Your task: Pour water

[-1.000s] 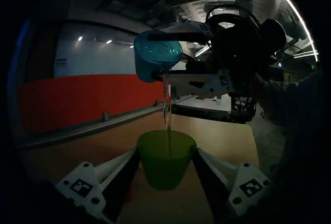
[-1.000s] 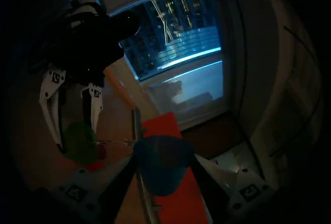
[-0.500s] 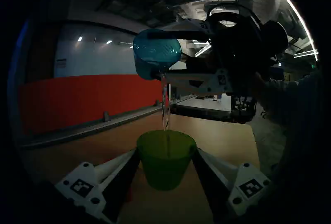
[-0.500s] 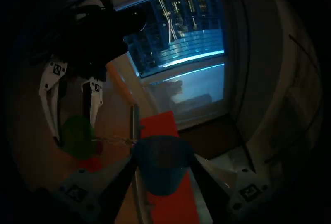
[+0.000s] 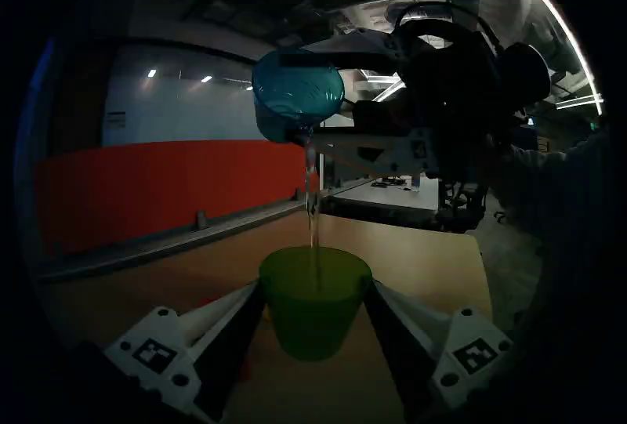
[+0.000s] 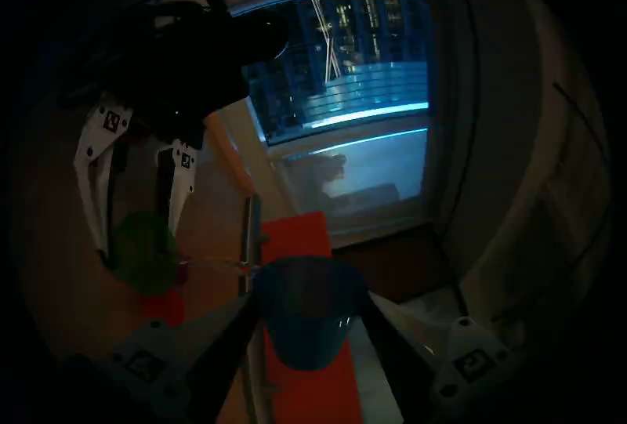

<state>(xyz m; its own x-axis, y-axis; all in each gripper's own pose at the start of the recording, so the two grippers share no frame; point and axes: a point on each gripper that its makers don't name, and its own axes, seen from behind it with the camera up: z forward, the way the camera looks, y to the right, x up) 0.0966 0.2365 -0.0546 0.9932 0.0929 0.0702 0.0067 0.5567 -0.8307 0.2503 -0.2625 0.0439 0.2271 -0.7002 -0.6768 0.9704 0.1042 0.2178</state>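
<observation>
A green cup stands upright over the wooden table, and my left gripper is shut on it. Above it a blue cup lies tipped on its side, held by my right gripper. A thin stream of water falls from its rim into the green cup. In the right gripper view the blue cup sits between the fingers of my right gripper. The green cup is at the left, clamped by my left gripper, with the water stream running across to it.
A red wall panel and a metal rail run behind the table. A person's sleeve is at the right. A tall window with lit buildings outside shows in the right gripper view.
The blue cup has risen slightly and tipped a little further. The water keeps running into the green cup, which has not moved.
</observation>
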